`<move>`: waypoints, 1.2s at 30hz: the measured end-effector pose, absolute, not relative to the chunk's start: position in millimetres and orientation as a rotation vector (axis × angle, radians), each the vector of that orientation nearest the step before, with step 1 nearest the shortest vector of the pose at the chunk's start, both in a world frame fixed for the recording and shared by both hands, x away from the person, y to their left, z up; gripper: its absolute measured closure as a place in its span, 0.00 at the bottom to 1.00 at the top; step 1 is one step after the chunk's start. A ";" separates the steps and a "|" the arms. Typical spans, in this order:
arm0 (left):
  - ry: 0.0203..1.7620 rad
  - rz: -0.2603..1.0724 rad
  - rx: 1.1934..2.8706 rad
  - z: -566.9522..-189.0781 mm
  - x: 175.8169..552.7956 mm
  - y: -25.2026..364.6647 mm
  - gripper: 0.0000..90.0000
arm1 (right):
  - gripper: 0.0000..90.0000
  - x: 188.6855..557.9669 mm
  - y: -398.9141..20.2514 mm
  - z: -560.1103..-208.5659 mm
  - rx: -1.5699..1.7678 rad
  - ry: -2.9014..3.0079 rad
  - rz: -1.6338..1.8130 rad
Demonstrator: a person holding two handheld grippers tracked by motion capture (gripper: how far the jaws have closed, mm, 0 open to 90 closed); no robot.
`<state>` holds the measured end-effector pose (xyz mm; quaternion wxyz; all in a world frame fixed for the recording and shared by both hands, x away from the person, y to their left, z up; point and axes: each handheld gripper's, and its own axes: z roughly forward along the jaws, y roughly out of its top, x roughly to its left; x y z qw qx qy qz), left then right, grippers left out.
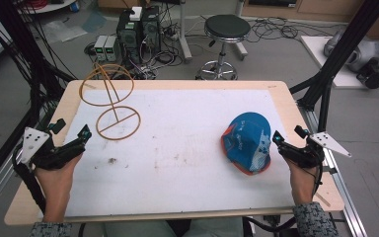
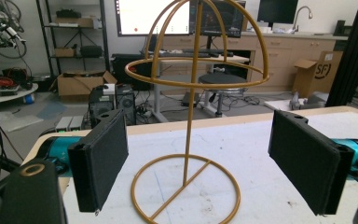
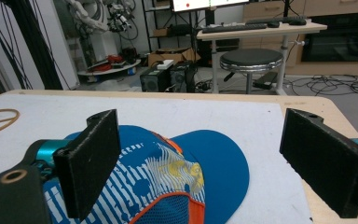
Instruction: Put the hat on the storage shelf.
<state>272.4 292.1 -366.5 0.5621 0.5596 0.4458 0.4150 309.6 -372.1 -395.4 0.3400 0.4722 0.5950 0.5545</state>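
A blue cap (image 1: pixel 246 142) with white stripes and orange trim lies on the white mat at the right. In the right gripper view the cap (image 3: pixel 168 177) sits just ahead of and below the jaws. My right gripper (image 1: pixel 275 138) is open, a little to the right of the cap and not touching it; nothing is between the jaws of this right gripper (image 3: pixel 205 158). A gold wire hat stand (image 1: pixel 109 101) rises at the back left. My left gripper (image 1: pixel 85 132) is open and faces the stand (image 2: pixel 191 116), with the left gripper (image 2: pixel 205 168) short of its ring base.
The white mat (image 1: pixel 177 148) covers a wooden table (image 1: pixel 296 192). Black frame posts (image 1: pixel 325 89) stand at both sides. Behind the table are a stool (image 1: pixel 224 34), computer towers (image 1: pixel 138 32) and floor cables.
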 end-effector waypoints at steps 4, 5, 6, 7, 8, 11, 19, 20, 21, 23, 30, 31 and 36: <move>1.056 0.978 1.324 -367.2 272.2 293.4 0.22 | 0.13 310.1 -371.4 -394.8 1.225 1.547 1.444; 1.057 0.978 1.322 -367.1 271.9 293.5 0.22 | 0.13 310.5 -371.2 -394.5 1.221 1.547 1.445; 1.056 0.981 1.320 -367.1 271.6 293.9 0.22 | 0.13 310.5 -370.9 -394.2 1.221 1.548 1.444; 1.059 0.982 1.320 -367.0 271.5 294.5 0.22 | 0.13 310.9 -370.4 -393.8 1.218 1.549 1.443; 1.062 0.981 1.318 -367.1 271.5 295.1 0.22 | 0.13 311.1 -369.7 -393.5 1.213 1.551 1.444; 1.059 0.984 1.316 -366.9 270.7 295.4 0.22 | 0.13 310.9 -367.7 -392.7 1.213 1.554 1.443; 1.060 0.984 1.308 -363.1 269.2 298.7 0.22 | 0.13 310.7 -363.1 -389.6 1.185 1.566 1.443; 1.060 0.984 1.308 -363.1 269.2 298.7 0.22 | 0.13 310.7 -363.1 -389.6 1.185 1.566 1.443; 1.059 0.987 1.312 -362.4 269.4 298.1 0.22 | 0.13 310.2 -362.5 -389.3 1.184 1.569 1.442; 1.057 0.987 1.312 -362.2 269.8 297.2 0.22 | 0.13 310.0 -362.2 -389.0 1.180 1.569 1.446; 1.059 0.988 1.315 -361.5 269.6 296.6 0.22 | 0.13 308.7 -358.1 -388.5 1.165 1.591 1.448; 1.058 0.986 1.316 -361.6 269.8 296.7 0.22 | 0.13 308.9 -357.3 -388.7 1.154 1.594 1.442; 1.060 0.983 1.313 -362.0 270.4 296.7 0.22 | 0.13 308.5 -349.4 -389.0 1.130 1.630 1.443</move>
